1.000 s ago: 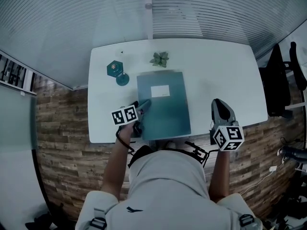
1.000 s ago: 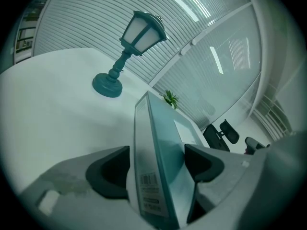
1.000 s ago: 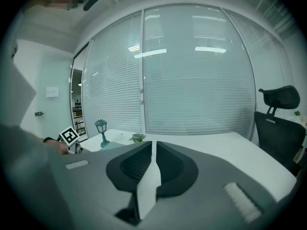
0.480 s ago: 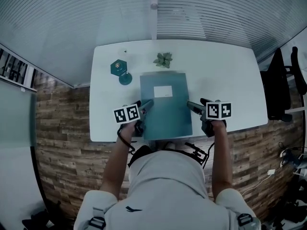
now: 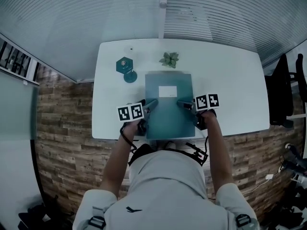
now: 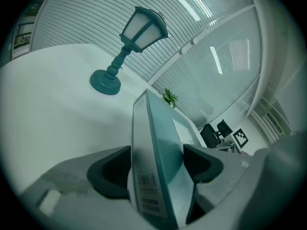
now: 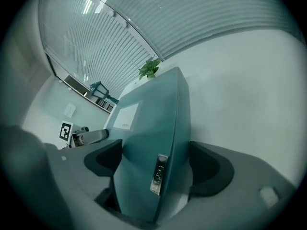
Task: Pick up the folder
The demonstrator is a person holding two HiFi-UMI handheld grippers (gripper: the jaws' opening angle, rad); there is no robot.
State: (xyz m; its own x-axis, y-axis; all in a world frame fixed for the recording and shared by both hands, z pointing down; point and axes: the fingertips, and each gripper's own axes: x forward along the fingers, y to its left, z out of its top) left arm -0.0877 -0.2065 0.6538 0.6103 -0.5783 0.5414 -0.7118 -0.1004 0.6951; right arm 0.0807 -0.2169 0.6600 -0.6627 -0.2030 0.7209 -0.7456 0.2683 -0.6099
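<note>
A thick teal folder (image 5: 169, 104) with a white label lies near the front edge of the white table (image 5: 230, 80). My left gripper (image 5: 152, 103) holds its left edge: in the left gripper view the spine (image 6: 158, 157) sits between the two dark pads, which press on it. My right gripper (image 5: 182, 103) is at the folder's right edge. Its jaws have just been opening, and that edge (image 7: 153, 123), with its metal clasp, stands between the wide pads without being squeezed.
A small teal lantern lamp (image 5: 125, 67) stands at the table's back left, and a little potted plant (image 5: 170, 59) sits just behind the folder. A black office chair (image 5: 283, 95) is off the table's right end. A ribbed glass wall runs behind.
My right gripper came down and leftward from beyond the table's front right edge to the folder's right edge, rolling over with its jaws opening. The left gripper and folder stayed put.
</note>
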